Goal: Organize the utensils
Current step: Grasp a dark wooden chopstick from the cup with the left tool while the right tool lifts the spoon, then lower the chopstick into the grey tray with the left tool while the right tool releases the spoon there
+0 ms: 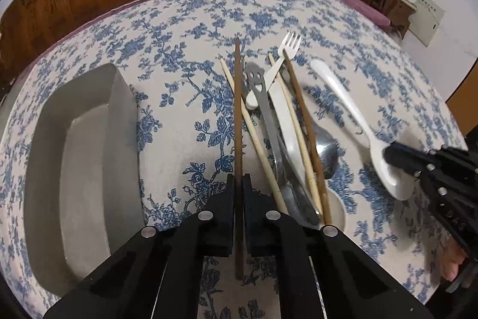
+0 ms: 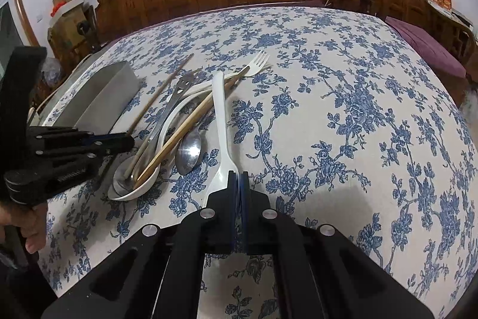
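Left gripper (image 1: 238, 181) clamps the stiff, light, roll-prone dark chopstick (image 1: 237, 97) near its end beside the tray (image 1: 119, 115); right gripper (image 2: 238, 180) pinches the slick white spoon's (image 2: 221, 124) bowl rim.

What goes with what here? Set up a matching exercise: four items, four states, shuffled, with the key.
Items:
1. dark brown chopstick
2. white plastic spoon
3. grey tray
4. white plastic fork

States:
A. lying in the utensil pile
B. clamped in the left hand-held gripper
C. holding nothing
D. gripped at its bowl by the right hand-held gripper

Pairs: 1-B, 2-D, 3-C, 4-A
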`<state>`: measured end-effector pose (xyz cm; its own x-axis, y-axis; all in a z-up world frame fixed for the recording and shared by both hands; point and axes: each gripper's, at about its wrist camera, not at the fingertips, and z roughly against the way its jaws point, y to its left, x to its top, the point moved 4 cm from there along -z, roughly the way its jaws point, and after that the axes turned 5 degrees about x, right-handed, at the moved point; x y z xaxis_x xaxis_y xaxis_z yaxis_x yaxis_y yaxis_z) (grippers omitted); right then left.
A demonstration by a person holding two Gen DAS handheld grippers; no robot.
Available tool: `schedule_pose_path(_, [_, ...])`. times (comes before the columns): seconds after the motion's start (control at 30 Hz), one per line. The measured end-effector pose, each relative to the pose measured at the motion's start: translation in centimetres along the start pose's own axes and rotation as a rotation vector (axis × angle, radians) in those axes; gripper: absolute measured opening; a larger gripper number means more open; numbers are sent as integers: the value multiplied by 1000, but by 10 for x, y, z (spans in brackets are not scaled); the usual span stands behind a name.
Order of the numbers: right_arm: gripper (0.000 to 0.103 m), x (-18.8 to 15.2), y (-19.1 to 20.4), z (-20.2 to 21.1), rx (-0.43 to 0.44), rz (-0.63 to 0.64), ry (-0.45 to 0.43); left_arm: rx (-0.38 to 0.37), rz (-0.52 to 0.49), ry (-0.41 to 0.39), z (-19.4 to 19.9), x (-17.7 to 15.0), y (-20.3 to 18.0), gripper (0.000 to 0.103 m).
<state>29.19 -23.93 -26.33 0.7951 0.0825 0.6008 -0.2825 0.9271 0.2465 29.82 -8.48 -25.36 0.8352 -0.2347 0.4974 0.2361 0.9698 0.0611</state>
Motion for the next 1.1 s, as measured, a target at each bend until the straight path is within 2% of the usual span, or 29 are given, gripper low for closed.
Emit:
schedule_pose_path(0.23, [4,6,19,14,-1,29,-27,-14,20,-67,38,8,11,4])
schedule_pose_path(0.53, [4,32,58,32,22,70,-71,18,51,-114,72,16,52,4])
schedule_pose_path(0.77, [4,51,102,33,49,113,-85,57,83,-110,76,10,90,4])
schedule_pose_path(1.1, [4,62,155,17,64,165,-67,80,131,-55,56,-9,131,4])
